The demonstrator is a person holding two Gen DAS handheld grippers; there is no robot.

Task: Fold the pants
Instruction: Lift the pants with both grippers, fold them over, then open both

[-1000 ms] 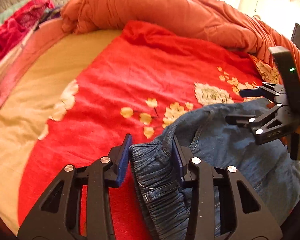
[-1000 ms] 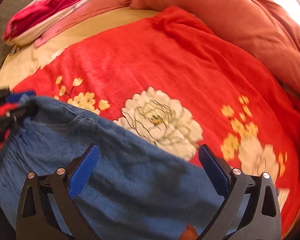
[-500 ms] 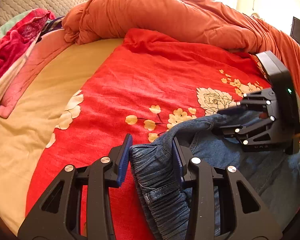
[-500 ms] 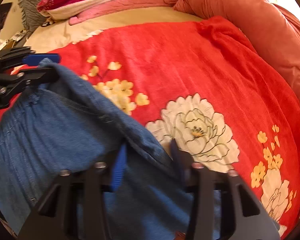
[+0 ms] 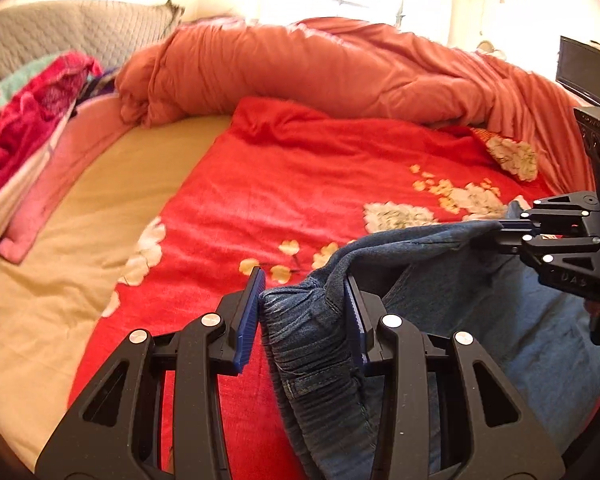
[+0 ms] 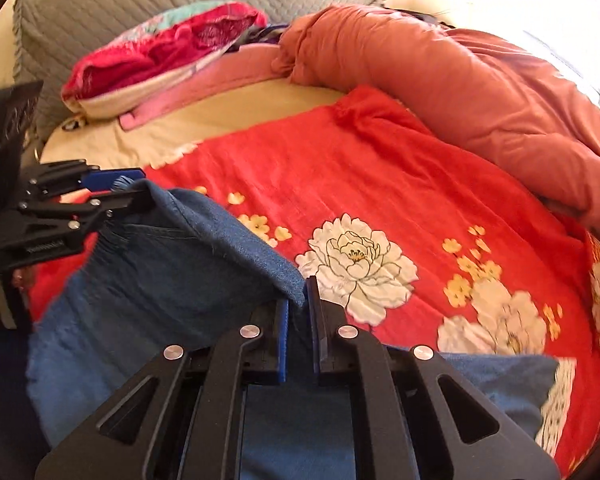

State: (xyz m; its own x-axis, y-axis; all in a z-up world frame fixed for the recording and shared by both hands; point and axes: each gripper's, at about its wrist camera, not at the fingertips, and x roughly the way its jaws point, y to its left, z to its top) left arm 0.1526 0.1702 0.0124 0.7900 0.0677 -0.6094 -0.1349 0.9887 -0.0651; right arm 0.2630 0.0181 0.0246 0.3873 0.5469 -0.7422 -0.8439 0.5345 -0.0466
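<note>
The blue denim pants point(image 5: 480, 304) hang lifted above a red floral blanket point(image 5: 320, 184). My left gripper point(image 5: 304, 304) is shut on the bunched elastic waistband point(image 5: 312, 340). My right gripper point(image 6: 298, 312) is shut on the pants' upper edge point(image 6: 236, 232), which runs taut between the two grippers. The right gripper also shows in the left wrist view point(image 5: 512, 232), and the left gripper in the right wrist view point(image 6: 116, 192). The rest of the pants point(image 6: 160, 292) drapes below toward me.
An orange duvet point(image 5: 340, 76) is heaped along the far side of the bed. A beige sheet point(image 5: 60, 264) lies left of the blanket. Pink and red bedding point(image 6: 160, 56) and a grey quilted pillow point(image 6: 140, 4) lie at the head.
My right gripper went from wide open over the pants to shut on their upper edge. Both grippers have lifted, raising the fabric off the blanket.
</note>
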